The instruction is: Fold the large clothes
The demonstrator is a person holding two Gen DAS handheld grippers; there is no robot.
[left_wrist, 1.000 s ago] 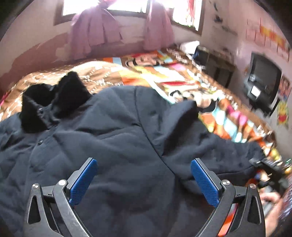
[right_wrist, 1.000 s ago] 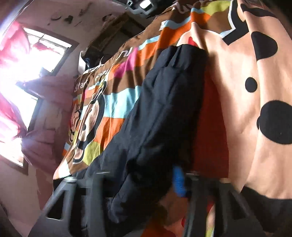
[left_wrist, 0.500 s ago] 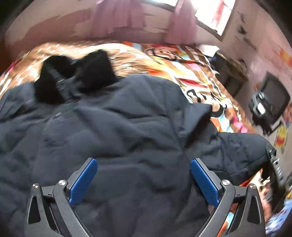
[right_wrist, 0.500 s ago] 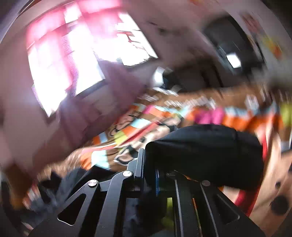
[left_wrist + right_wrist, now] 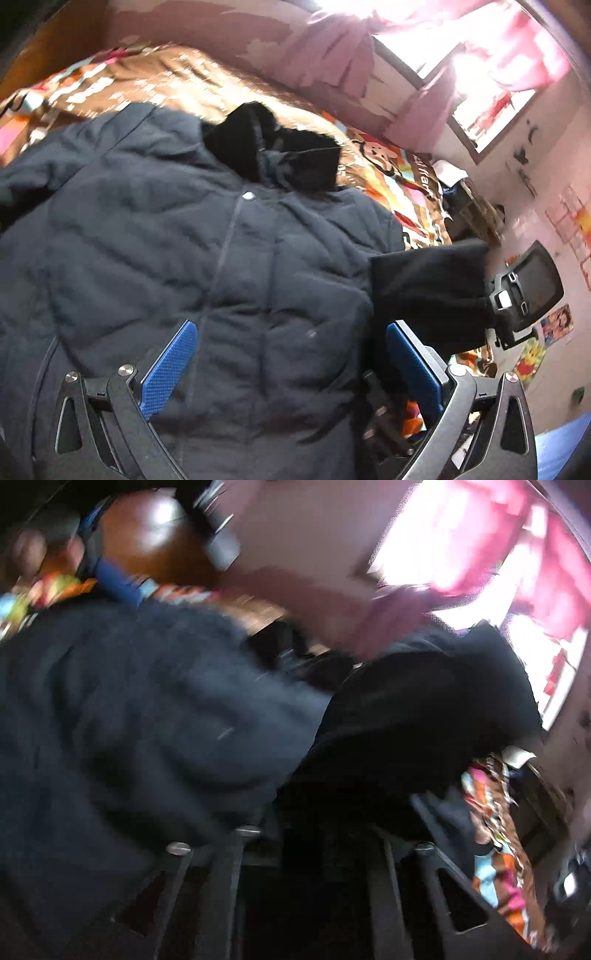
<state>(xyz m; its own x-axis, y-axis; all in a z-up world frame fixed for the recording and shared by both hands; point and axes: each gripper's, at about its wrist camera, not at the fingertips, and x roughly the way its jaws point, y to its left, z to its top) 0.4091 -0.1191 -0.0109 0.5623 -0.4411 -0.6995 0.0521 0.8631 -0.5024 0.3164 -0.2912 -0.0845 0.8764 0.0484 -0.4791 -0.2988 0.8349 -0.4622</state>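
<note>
The padded jacket (image 5: 229,280) was judged bulky, soft and floppy, best taken by cuff or hem. The left tongs (image 5: 291,365) were held open above it; the right tongs (image 5: 325,834) had just been opening, the dark sleeve (image 5: 424,709) lying between them, grip not discernible.

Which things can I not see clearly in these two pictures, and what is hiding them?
- Right gripper, right wrist view: fingertips lost in blur and dark cloth; the jaws have just been opening, but a grip on the sleeve cannot be told.
- Jacket, left wrist view: hem cut off by the bottom edge, behind the open left gripper.
- Bedspread: mostly under the jacket.
</note>
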